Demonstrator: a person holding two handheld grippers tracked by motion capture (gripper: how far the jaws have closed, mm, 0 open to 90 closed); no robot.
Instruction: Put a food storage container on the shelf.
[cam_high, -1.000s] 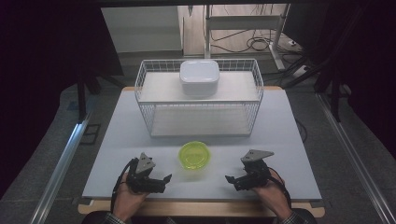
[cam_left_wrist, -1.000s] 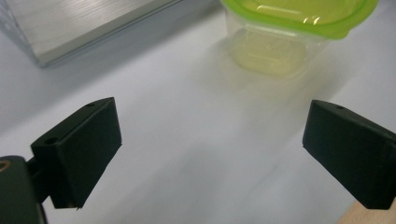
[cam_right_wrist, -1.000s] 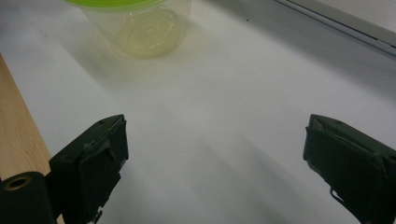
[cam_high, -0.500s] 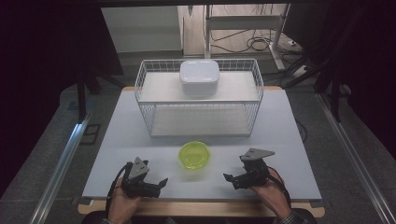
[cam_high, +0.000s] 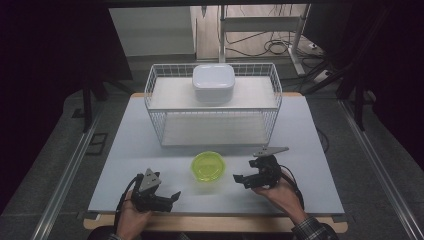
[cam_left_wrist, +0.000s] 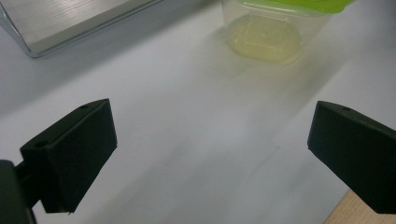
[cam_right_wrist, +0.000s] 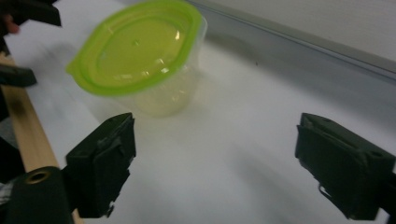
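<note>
White tabletop (cam_high: 125, 165) lying bare along the near wooden edge; left gripper (cam_high: 172, 196) and right gripper (cam_high: 240, 178) gaping apart, right jaws just closing slightly on nothing, flanking the round clear lime-lidded plastic container (cam_high: 208, 166); white wire basket (cam_high: 165, 125) standing beyond.

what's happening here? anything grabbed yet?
Nothing grabbed yet. A person holds tongs in each hand at the near edge of the white table. Between them stands a clear tub with a green lid, untouched. The right tongs point at it, jaws wide with nothing between them, and have just been closing a little. The left tongs are open too, and empty. Behind stands a wire basket with a white lidded box on its upper shelf.
</note>
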